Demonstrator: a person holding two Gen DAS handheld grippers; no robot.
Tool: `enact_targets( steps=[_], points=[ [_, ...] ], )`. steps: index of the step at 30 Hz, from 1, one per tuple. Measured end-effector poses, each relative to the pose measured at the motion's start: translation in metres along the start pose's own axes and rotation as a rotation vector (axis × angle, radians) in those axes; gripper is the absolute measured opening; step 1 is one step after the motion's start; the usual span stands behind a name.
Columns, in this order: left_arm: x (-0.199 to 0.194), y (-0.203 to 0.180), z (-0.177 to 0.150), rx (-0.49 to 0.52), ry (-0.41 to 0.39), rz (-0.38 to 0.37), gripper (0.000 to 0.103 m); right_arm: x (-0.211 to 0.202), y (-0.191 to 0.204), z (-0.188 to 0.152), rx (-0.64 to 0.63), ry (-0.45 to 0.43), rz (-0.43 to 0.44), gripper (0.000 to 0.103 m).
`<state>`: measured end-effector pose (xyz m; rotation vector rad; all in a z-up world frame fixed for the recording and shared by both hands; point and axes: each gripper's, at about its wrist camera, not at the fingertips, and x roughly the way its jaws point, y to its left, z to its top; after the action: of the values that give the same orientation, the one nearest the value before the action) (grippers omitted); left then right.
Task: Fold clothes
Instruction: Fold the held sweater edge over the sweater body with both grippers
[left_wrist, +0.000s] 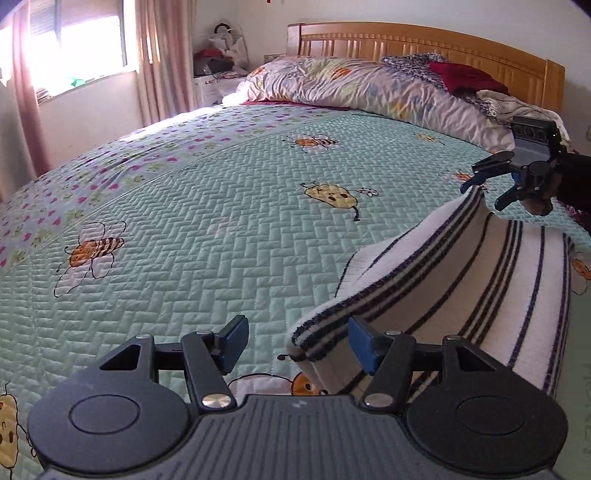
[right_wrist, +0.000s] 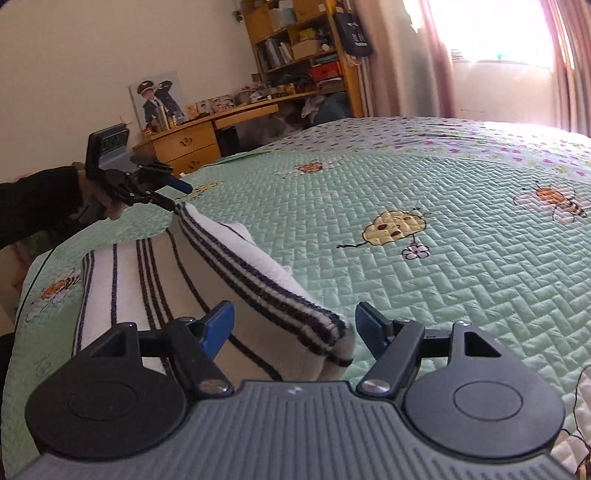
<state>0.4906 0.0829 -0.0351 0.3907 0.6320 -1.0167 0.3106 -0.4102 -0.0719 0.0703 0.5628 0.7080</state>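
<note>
Your striped knit (left_wrist: 480, 280) lies on the near part of the bed (left_wrist: 221, 229), on the green quilt, with one long edge raised in a soft ridge running from one claw to the other. Your left gripper (left_wrist: 295, 345) stands wide, nothing pinched: the folded corner sits between the blue pads, close beside one of them, but I see no squeeze on it. Same story at the other end, your right gripper (right_wrist: 295, 326) gapes open with the banded corner lying in the gap, the pads clear of it. The knit looks thick, fuzzy and floppy, light enough, I'd judge, yet it sags and holds no shape of its own, so that ridge will likely slump once you leave it. It should not slip much against the quilting, and nothing about it is fragile. Take it at the dark-banded edge, near the corners, both layers together, so the fold travels as one. As for containers, there are none on the bed; the only holders in sight are the shelves (right_wrist: 295, 40) over the desk across the room, packed with books and boxes, and they play no part here.
</note>
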Motion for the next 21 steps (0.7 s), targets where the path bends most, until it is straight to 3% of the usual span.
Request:
enact_targets(
  steps=[5, 11, 17, 18, 20, 21],
  points=[
    [0.011, 0.007, 0.002, -0.013, -0.017, -0.088, 0.063, 0.002, -0.001, 0.002, -0.008, -0.004, 0.032, 0.074],
    [0.041, -0.004, -0.003, 0.216, 0.09, -0.06, 0.063, 0.012, -0.004, 0.001, -0.02, 0.034, 0.054, 0.074],
    [0.052, -0.007, 0.0, 0.273, 0.075, -0.122, 0.059, 0.017, -0.01, -0.002, -0.003, 0.069, 0.073, 0.073],
    [0.05, -0.005, 0.001, 0.264, 0.097, -0.132, 0.053, 0.019, -0.01, -0.002, 0.002, 0.079, 0.07, 0.072],
    [0.052, -0.006, 0.001, 0.239, 0.138, -0.145, 0.046, 0.02, -0.013, -0.002, 0.026, 0.102, 0.064, 0.056],
    [0.05, -0.008, 0.0, 0.237, 0.131, -0.145, 0.041, 0.021, -0.015, -0.002, 0.04, 0.11, 0.055, 0.042]
  ],
)
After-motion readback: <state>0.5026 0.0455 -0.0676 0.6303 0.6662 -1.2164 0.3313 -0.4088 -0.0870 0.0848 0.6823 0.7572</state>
